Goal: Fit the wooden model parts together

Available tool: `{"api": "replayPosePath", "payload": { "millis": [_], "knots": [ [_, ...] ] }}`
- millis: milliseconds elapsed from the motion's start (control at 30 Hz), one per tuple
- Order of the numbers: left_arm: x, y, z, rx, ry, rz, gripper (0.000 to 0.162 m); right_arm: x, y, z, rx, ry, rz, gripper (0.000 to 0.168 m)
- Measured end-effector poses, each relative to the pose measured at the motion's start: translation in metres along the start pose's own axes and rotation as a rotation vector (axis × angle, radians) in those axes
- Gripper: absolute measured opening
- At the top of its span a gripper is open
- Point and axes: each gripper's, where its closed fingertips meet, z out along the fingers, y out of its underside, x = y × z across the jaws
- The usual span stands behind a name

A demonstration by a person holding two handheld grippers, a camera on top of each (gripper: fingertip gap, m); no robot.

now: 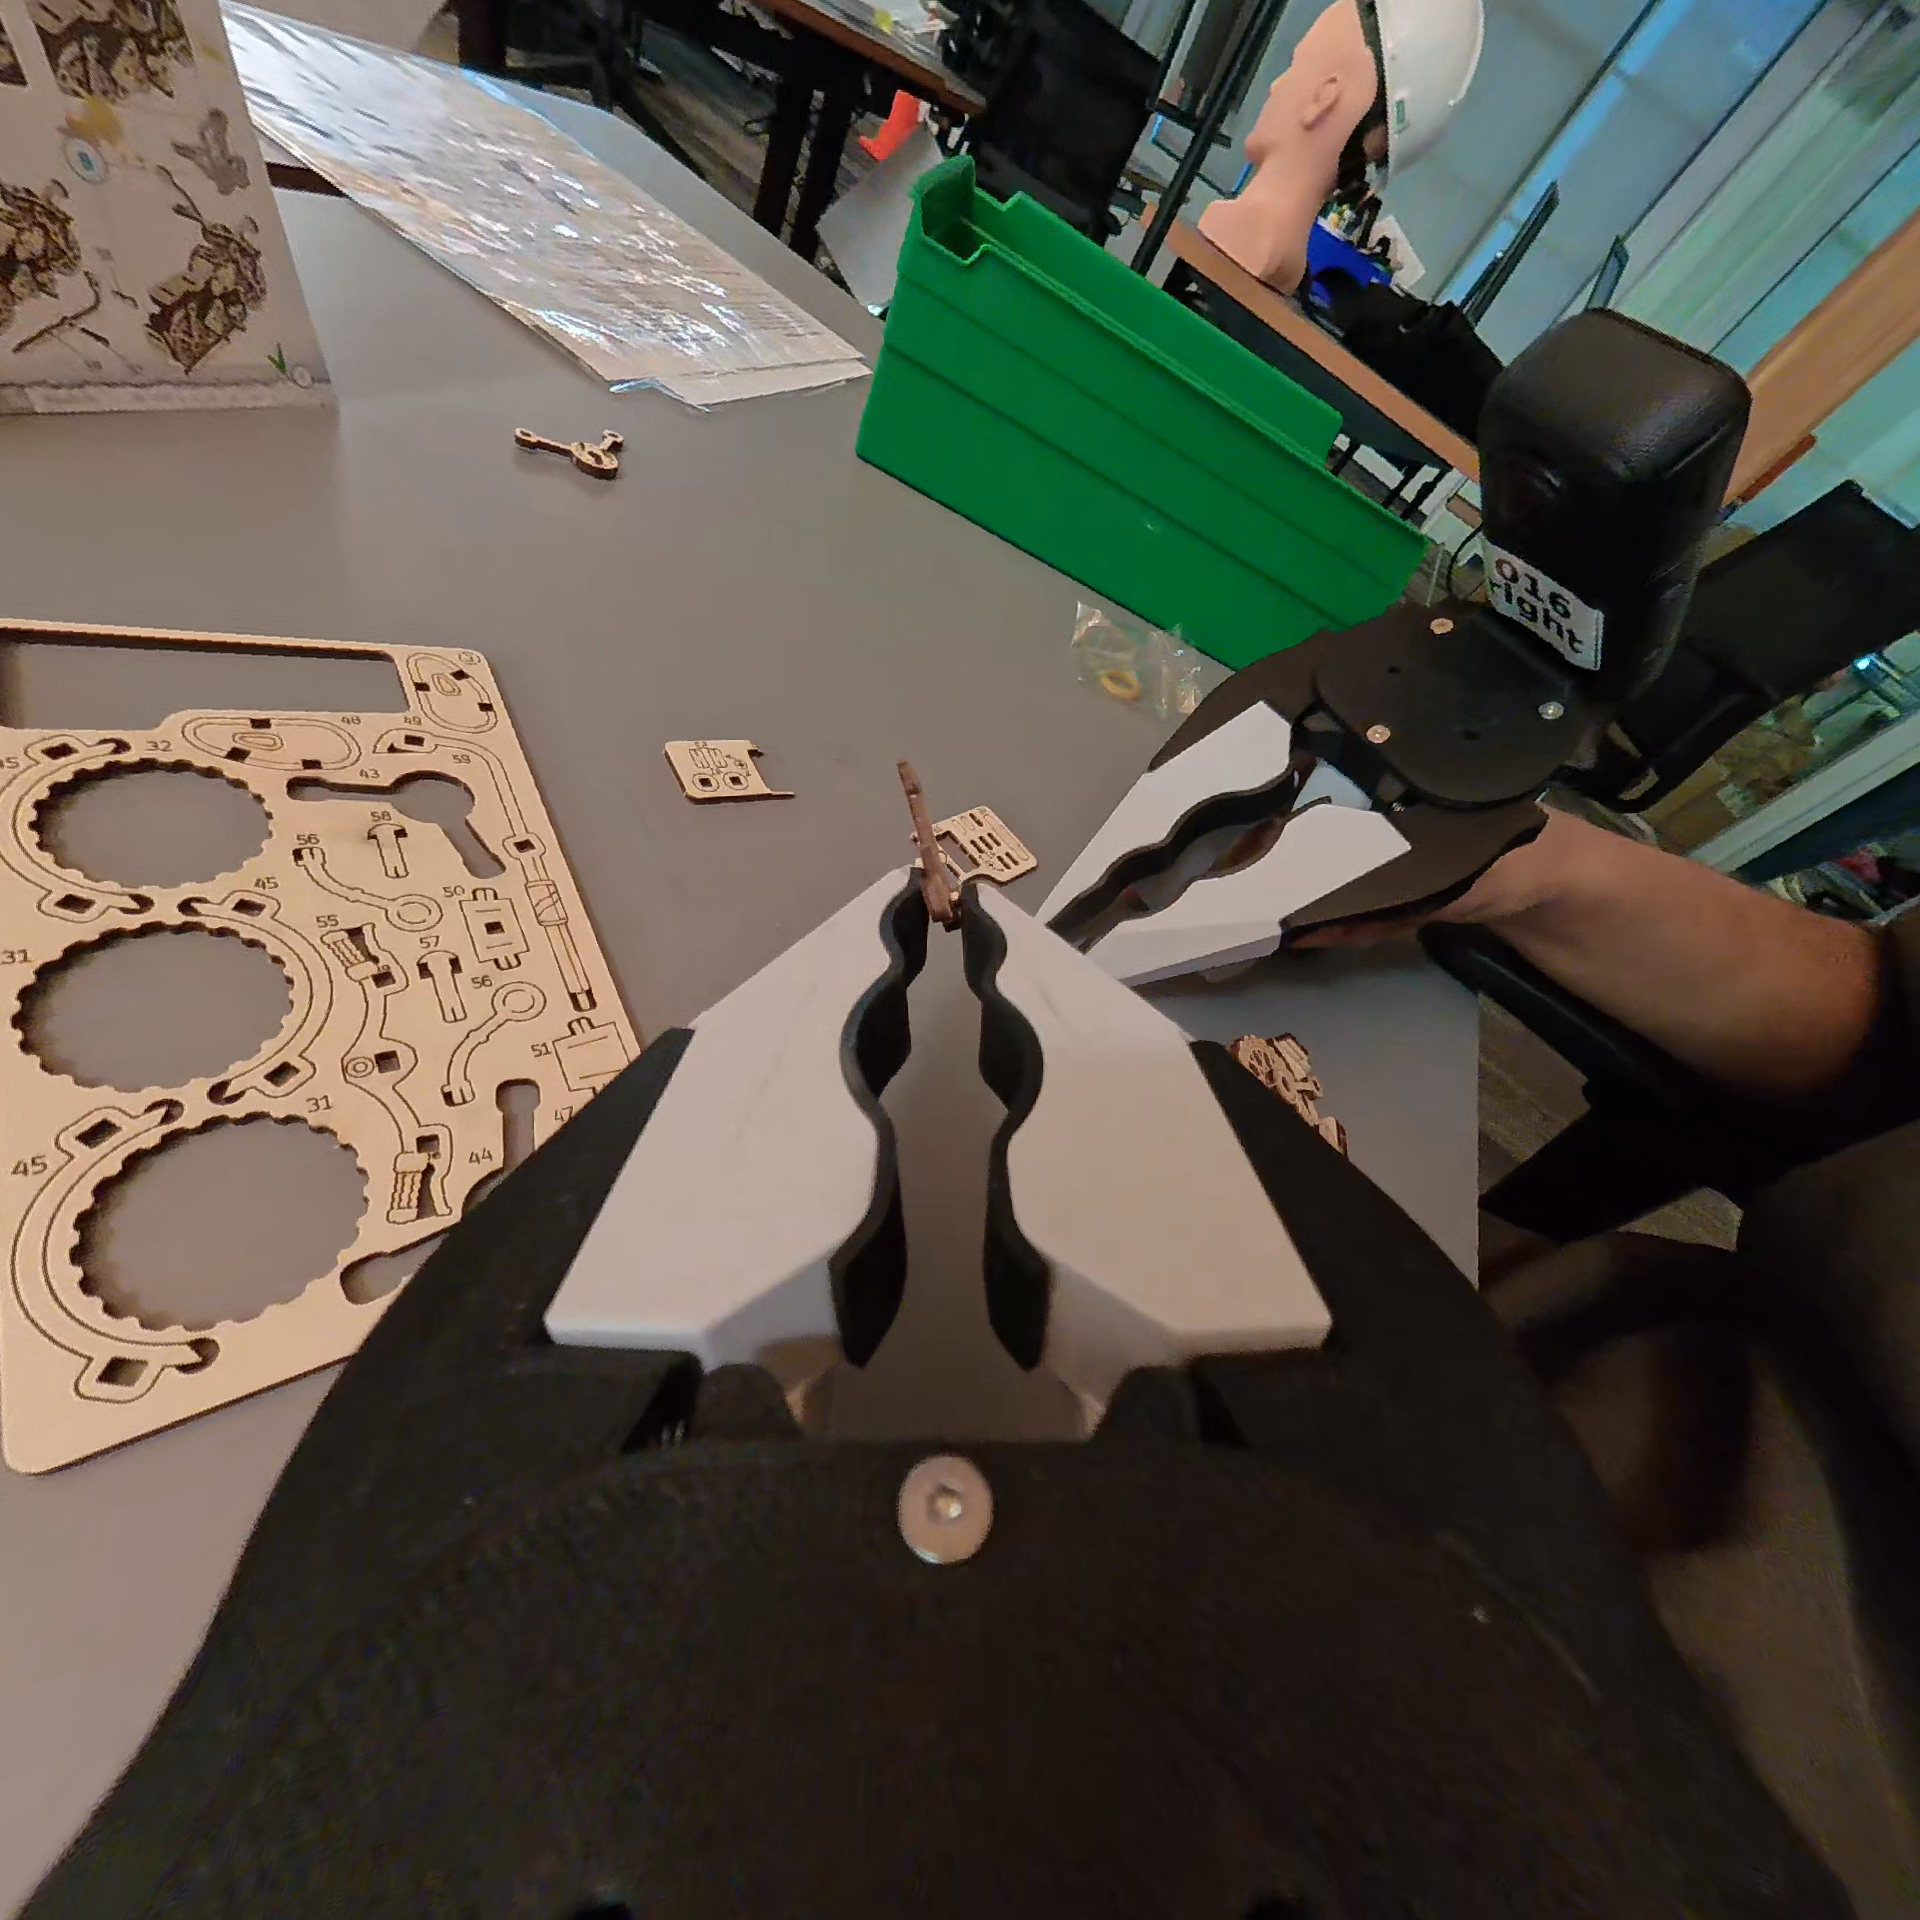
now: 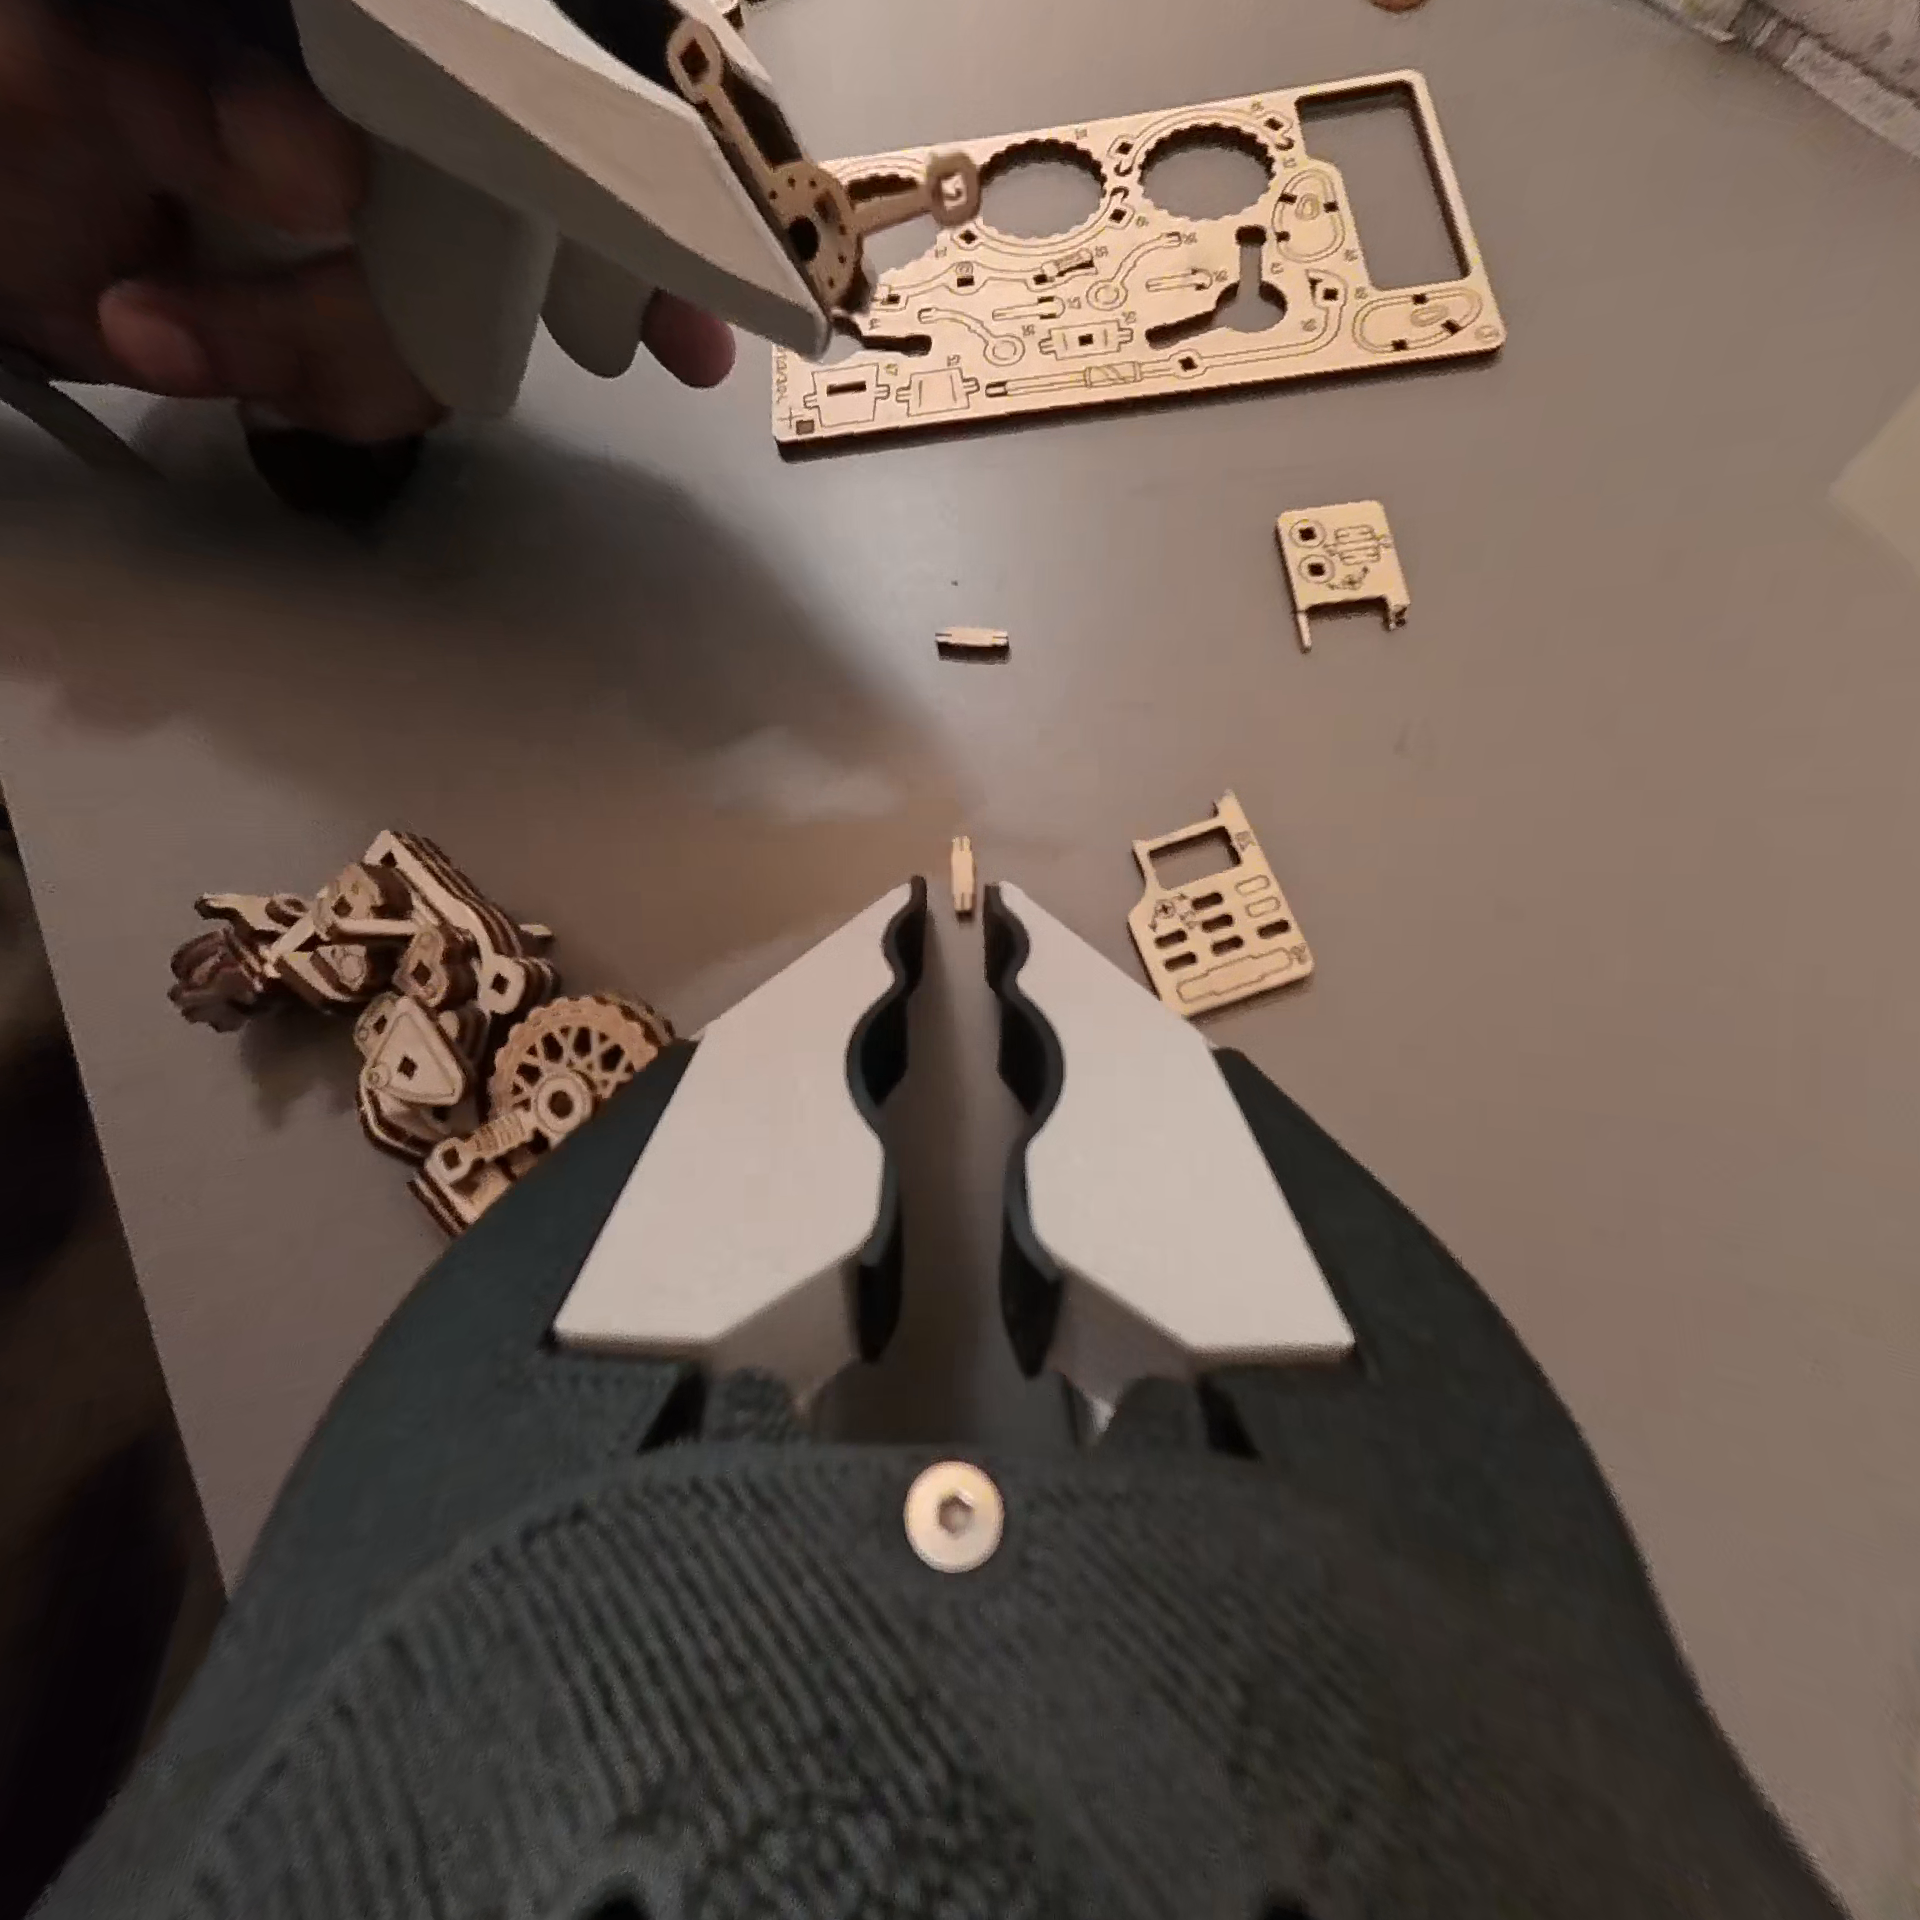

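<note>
My left gripper [image 1: 943, 904] is shut on a thin brown wooden crank part [image 1: 928, 842], seen edge-on and held above the grey table. In the right wrist view the same part [image 2: 805, 223] shows a holed disc and a bar, held at the top left. My right gripper [image 2: 956, 896] is low at the table, its jaws a little apart on either side of a small wooden peg [image 2: 963, 878]. It also shows in the left wrist view [image 1: 1070, 925]. A second peg [image 2: 971, 641] lies farther ahead. The partly built wooden model [image 2: 416, 1018] lies left of the right gripper.
A punched wooden parts sheet [image 1: 260, 987] lies at the left, with two small offcut panels [image 1: 722, 771] [image 1: 987, 847] and a key-shaped piece [image 1: 571, 449] nearby. A green bin [image 1: 1091, 447], an instruction booklet [image 1: 135, 197] and a plastic sleeve [image 1: 520, 208] stand behind. The table edge [image 1: 1455, 1039] is at the right. One gripper's finger ends stand about 9 centimeters off the other's.
</note>
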Motion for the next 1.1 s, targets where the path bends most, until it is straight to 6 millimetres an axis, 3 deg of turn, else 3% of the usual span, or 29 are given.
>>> {"api": "replayPosePath", "payload": {
  "millis": [200, 367, 500, 667, 833, 1100],
  "knots": [
    [0.006, 0.004, 0.002, -0.021, 0.025, 0.015, 0.003, -0.003, -0.008, 0.003, 0.020, -0.014, 0.040, 0.003],
    [0.016, 0.009, 0.004, -0.049, 0.034, 0.072, 0.003, -0.019, -0.062, -0.026, 0.314, -0.150, 0.187, 0.002],
    [0.029, 0.019, 0.008, -0.111, 0.090, 0.087, 0.003, -0.019, -0.059, -0.026, 0.336, -0.189, 0.278, 0.002],
    [0.039, 0.023, 0.009, -0.118, 0.186, -0.010, 0.003, -0.015, -0.070, -0.038, 0.434, -0.265, 0.379, 0.002],
    [0.045, 0.022, 0.009, -0.104, 0.285, -0.137, 0.003, -0.012, -0.063, -0.030, 0.393, -0.231, 0.377, 0.002],
    [0.058, 0.024, 0.007, -0.117, 0.360, -0.114, 0.003, -0.013, -0.066, -0.032, 0.425, -0.278, 0.411, 0.002]
  ]
}}
